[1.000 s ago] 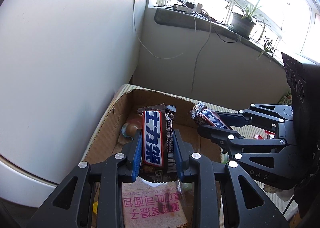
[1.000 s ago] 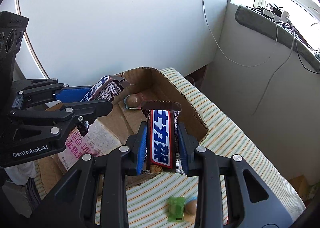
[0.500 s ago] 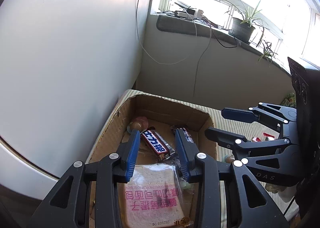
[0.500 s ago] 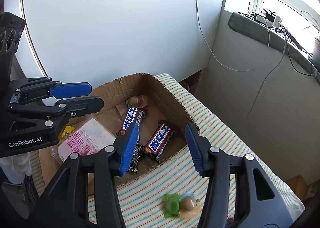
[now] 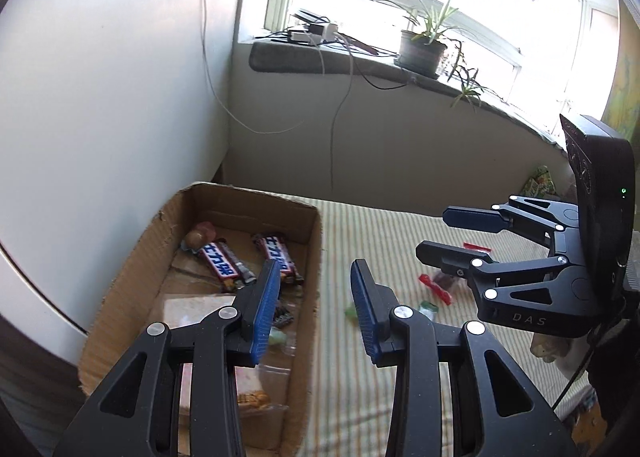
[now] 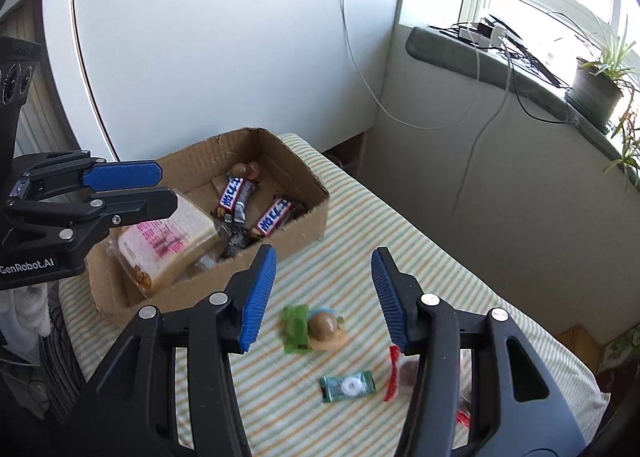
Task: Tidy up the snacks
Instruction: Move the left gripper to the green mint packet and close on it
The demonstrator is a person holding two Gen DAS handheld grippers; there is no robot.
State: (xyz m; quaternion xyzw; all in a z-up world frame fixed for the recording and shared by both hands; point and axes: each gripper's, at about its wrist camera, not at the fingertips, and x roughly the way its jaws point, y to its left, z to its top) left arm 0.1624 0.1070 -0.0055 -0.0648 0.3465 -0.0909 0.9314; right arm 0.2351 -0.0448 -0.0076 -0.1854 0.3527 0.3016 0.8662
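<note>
A cardboard box (image 6: 310,213) sits on the striped tablecloth (image 6: 432,257). It holds two Snickers bars (image 6: 234,193) (image 6: 276,215), a wrapped bread slice (image 6: 168,245) and a small round candy (image 6: 246,169). The box also shows in the left wrist view (image 5: 128,281). My left gripper (image 5: 314,307) is open and empty over the box's right wall. My right gripper (image 6: 322,297) is open and empty above loose candies: a green wrapper (image 6: 296,327), a brown round candy (image 6: 326,327), a green mint (image 6: 348,387) and a red-wrapped sweet (image 6: 394,371).
A white curved panel (image 6: 220,49) stands behind the box. A windowsill (image 5: 360,61) with a potted plant (image 5: 424,45) and cables runs along the far wall. The table's edge drops off at the right (image 6: 560,341).
Both grippers let go of their Snickers bars, which now lie in the box. Both have pulled back and swung right, toward the loose candies on the cloth.
</note>
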